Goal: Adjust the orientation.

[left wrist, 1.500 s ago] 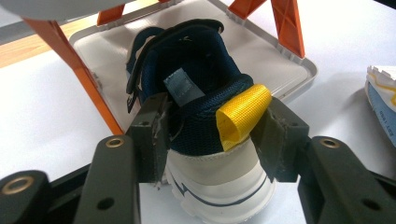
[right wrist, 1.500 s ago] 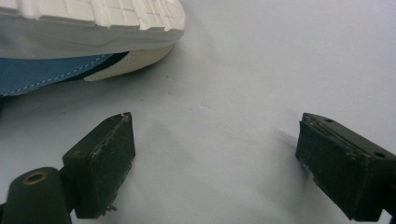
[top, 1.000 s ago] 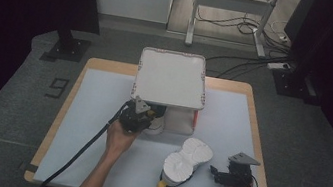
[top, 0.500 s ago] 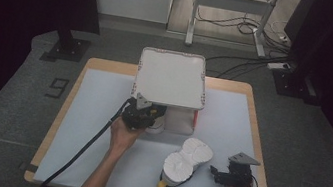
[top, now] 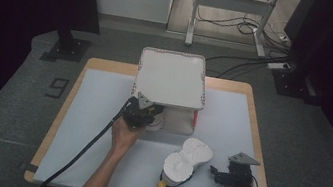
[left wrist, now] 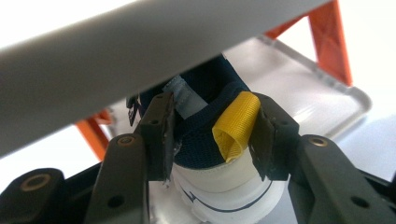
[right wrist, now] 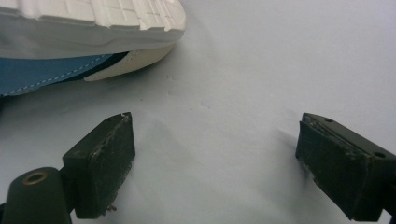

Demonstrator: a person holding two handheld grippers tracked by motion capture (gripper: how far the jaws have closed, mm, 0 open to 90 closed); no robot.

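Item: shoe [left wrist: 210, 154], white sole, navy lining, yellow heel loop [left wrist: 236, 123]. It sits at the open front of the shelf rack [top: 172, 76] near the table's [top: 95, 112] far edge. The left gripper [left wrist: 212, 135] is clamped across its heel collar, likely to slide it onto the lower tray. Second shoe [top: 187, 160] lies sole-up by the near edge, presumably awaiting its turn. The right gripper [right wrist: 212, 154] rests beside it, jaws spread wide and empty.

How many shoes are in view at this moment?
2. One shoe sits heel-out on the lower shelf of the white rack, clamped at its heel by the left gripper. The other shoe lies sole-up on the table, near the open right gripper.
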